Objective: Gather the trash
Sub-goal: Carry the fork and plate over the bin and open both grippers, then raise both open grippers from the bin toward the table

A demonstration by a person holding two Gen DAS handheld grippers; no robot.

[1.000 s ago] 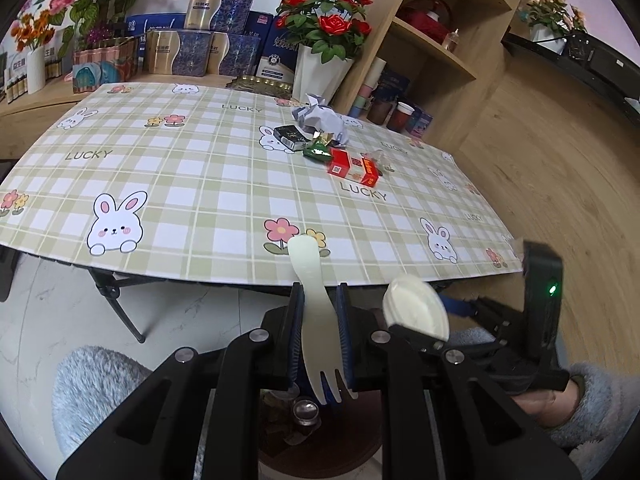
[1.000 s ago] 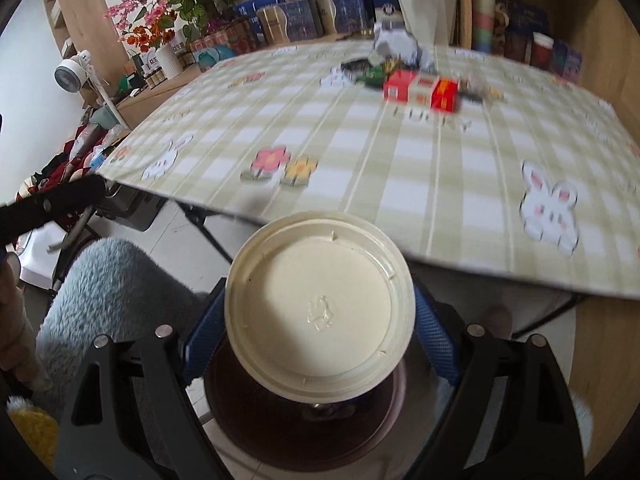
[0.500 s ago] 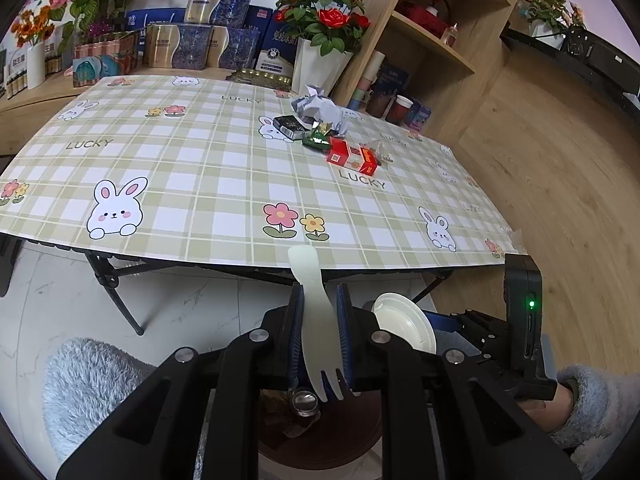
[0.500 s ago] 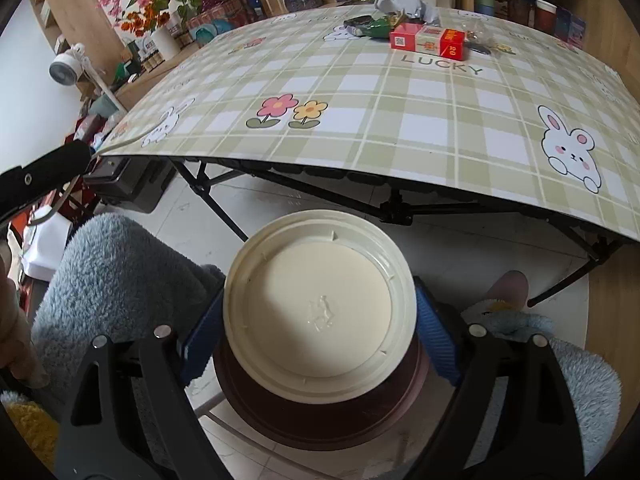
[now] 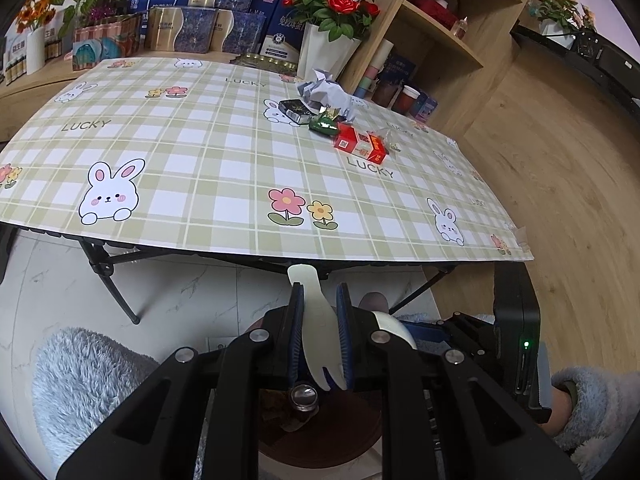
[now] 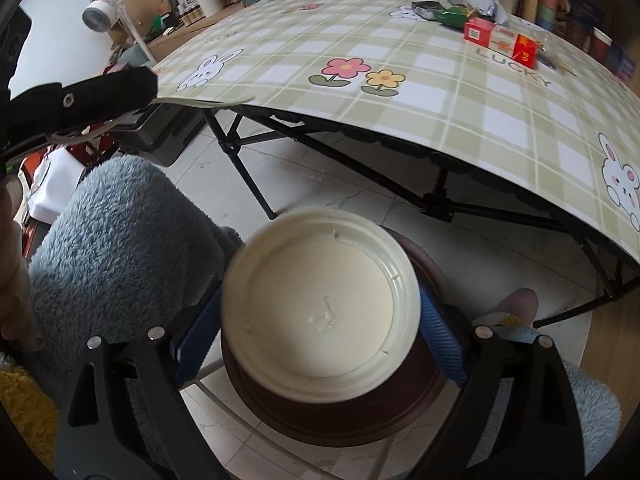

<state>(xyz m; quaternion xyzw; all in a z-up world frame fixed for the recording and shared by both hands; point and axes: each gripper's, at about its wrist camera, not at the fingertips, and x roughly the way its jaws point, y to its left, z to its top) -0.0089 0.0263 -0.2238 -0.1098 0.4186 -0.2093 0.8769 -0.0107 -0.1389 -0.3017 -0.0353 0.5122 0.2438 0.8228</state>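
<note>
My left gripper (image 5: 319, 292) is shut on a cream spork (image 5: 316, 320), handle pointing away, tines toward the camera. It hangs over a round dark brown bin (image 5: 320, 440) on the floor. My right gripper (image 6: 320, 328) is over the same bin (image 6: 340, 420), and its jaws are opening. A round cream lid (image 6: 320, 300) lies between the blue pads (image 6: 438, 320), with a small gap on each side. In the left wrist view the lid (image 5: 394, 326) shows just right of the spork. On the table lie a red carton (image 5: 360, 144), crumpled paper (image 5: 326, 92), a black box (image 5: 294, 109) and a green wrapper (image 5: 324, 124).
The folding table (image 5: 200, 152) with a checked bunny cloth stands ahead, its front edge and black legs (image 6: 244, 176) above and behind the bin. A person's blue fleece knees (image 6: 120, 232) flank the bin. A wooden shelf (image 5: 432, 32) and a rose pot (image 5: 324, 52) stand behind the table.
Both grippers have sunk from table height to below its front edge, over the bin. The right pads have drawn apart from the lid, which has shifted. The spork stays clamped.
</note>
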